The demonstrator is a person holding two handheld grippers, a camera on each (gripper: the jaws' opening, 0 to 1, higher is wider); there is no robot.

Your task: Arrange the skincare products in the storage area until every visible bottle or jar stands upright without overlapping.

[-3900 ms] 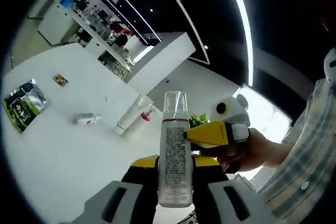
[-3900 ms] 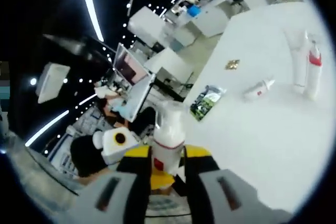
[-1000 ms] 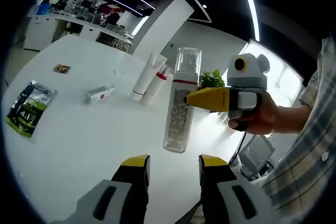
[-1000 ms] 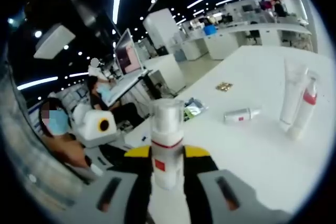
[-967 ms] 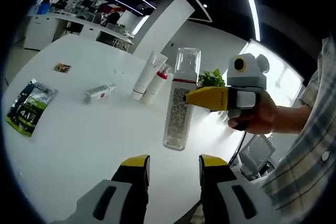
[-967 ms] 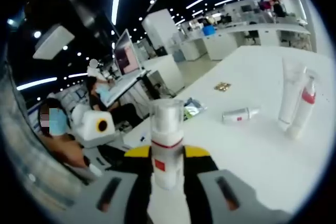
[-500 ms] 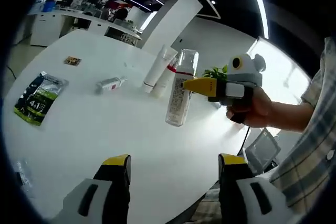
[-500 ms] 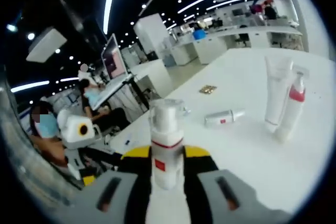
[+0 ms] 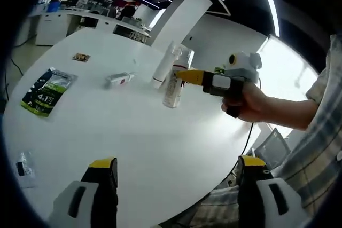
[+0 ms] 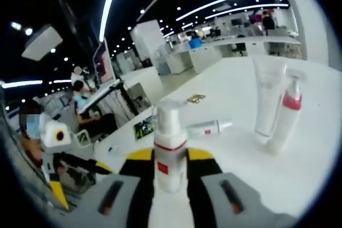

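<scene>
The right tool point(image 10: 170, 177) is clamped on a clear bottle point(image 10: 170, 148), and the left tool point(image 9: 176, 182) has its jaws wide apart.

In the left gripper view, near the middle top, a hand point(image 9: 251, 102) holds the right tool point(image 9: 184, 76) with the bottle point(image 9: 173, 81) upright, low over the white surface point(image 9: 123, 132). A white tube point(image 10: 266, 97) and a red-topped bottle point(image 10: 286, 113) stand touching on the right. A small bottle point(image 10: 206, 128) lies flat near the middle. A green packet point(image 9: 45, 92) lies on the left.
</scene>
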